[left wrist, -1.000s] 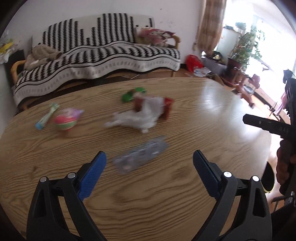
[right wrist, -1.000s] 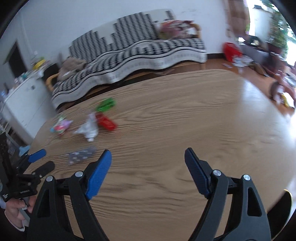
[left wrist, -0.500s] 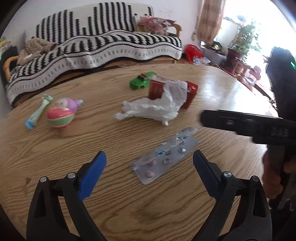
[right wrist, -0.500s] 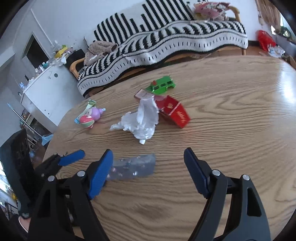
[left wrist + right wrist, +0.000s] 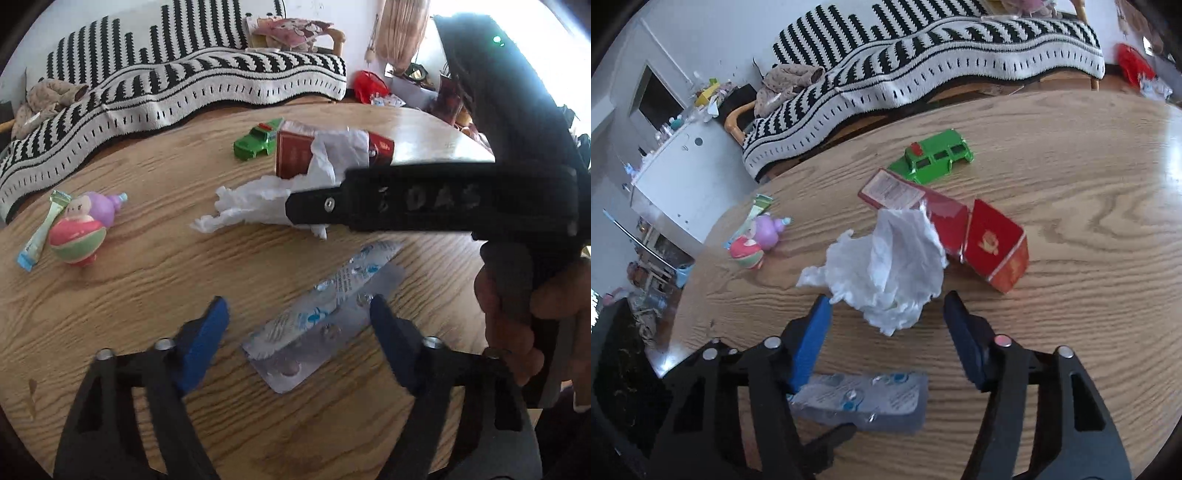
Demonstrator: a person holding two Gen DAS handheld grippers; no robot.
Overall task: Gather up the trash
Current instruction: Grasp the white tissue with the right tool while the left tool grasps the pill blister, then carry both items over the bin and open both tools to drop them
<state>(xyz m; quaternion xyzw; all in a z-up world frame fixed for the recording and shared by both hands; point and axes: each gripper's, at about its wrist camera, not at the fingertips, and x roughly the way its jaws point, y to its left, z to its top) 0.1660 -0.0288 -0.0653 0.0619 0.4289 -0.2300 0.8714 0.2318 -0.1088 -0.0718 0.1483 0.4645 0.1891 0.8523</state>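
Two grippers are closing over the table (image 5: 110, 295): the left gripper (image 5: 297, 325) is straddling the blister pack (image 5: 317, 321), pads not yet touching; the right gripper (image 5: 886, 325) is flanking the tissue (image 5: 886, 269) beside the red box (image 5: 993, 243).

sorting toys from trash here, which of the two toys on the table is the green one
The toy car is the green one, at the far side of the table beside the red box. The other toy, the roly-poly doll, is pink and purple.

Green toy car (image 5: 932, 157) and roly-poly doll (image 5: 753, 243) — striped sofa (image 5: 923, 59) behind.
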